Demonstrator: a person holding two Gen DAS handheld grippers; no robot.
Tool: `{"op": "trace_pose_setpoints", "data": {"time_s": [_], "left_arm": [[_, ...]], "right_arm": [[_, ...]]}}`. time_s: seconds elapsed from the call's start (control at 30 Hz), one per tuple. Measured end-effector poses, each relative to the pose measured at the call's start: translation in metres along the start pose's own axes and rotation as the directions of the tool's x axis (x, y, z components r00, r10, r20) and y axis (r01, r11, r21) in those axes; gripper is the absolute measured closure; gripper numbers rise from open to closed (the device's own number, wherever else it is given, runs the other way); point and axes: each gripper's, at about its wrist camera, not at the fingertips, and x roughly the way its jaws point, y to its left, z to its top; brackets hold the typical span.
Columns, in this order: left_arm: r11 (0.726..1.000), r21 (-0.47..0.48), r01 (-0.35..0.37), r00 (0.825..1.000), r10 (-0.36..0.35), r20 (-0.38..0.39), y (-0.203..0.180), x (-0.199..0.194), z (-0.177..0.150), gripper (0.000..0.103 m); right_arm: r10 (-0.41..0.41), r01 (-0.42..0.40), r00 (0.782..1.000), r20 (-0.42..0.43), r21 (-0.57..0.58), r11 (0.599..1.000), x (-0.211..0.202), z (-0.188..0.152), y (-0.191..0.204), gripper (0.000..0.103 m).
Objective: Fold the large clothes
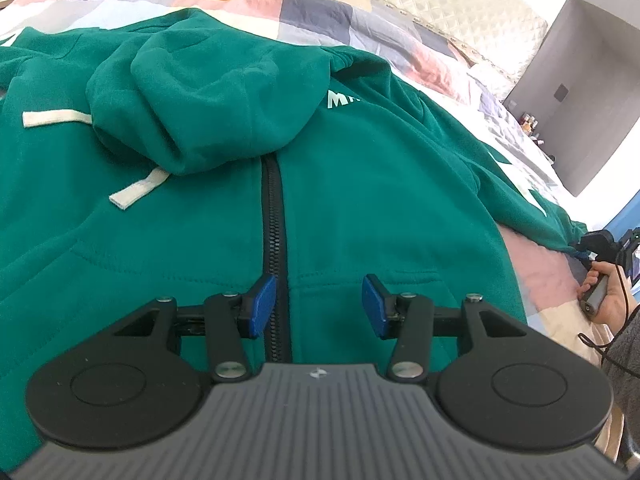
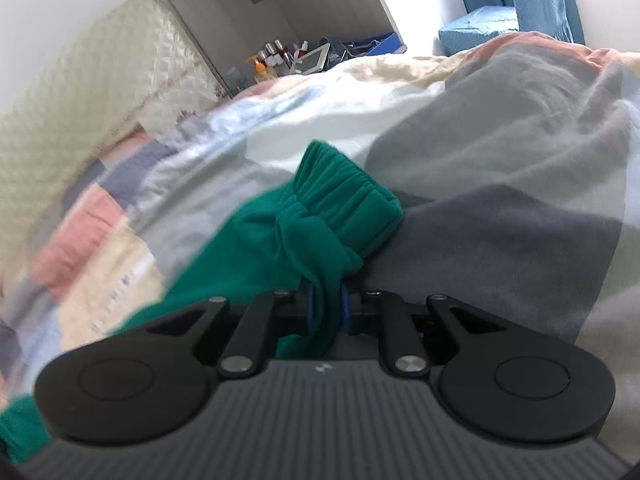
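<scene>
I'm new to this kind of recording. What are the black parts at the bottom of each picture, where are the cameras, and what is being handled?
A person holds a two-fingered tool in each hand, and a camera on each looks forward along its fingers. In the left view, the left tool hangs open above a green hooded jacket spread zipper-up on a patchwork quilt. The person's other hand shows at the right edge. In the right view, the right tool is clamped on the jacket's sleeve, just behind the cuff.

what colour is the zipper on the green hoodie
Dark navy, nearly black; the zipper runs down the hoodie front, clearest in the left wrist view.
</scene>
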Motion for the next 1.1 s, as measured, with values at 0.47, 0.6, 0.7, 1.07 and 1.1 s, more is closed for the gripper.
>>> {"op": "trace_pose_setpoints", "data": {"time_s": [0.47,0.6,0.7,1.07,1.1], "left_arm": [[0.999,0.036,0.034,0.998,-0.036,0.042,-0.009,-0.038,-0.001,0.049],[0.995,0.083,0.055,0.993,-0.063,0.097,-0.019,-0.068,-0.006,0.049],[0.993,0.093,0.079,0.989,-0.090,0.119,-0.022,-0.088,-0.012,0.049],[0.980,0.150,0.130,0.976,-0.153,0.153,-0.043,-0.128,-0.033,0.049],[0.978,0.157,0.137,0.974,-0.162,0.159,-0.046,-0.132,-0.035,0.049]], "right_arm": [[0.003,-0.019,0.995,-0.100,-0.165,0.986,-0.095,-0.007,0.052,0.035],[0.039,-0.066,0.994,-0.100,-0.284,0.956,-0.153,-0.025,0.082,0.035],[0.078,-0.107,0.992,-0.100,-0.333,0.937,-0.196,-0.035,0.100,0.035],[0.290,-0.328,0.944,-0.154,-0.383,0.863,-0.365,-0.099,0.149,0.035],[0.315,-0.352,0.936,-0.159,-0.382,0.854,-0.378,-0.108,0.150,0.035]]}}
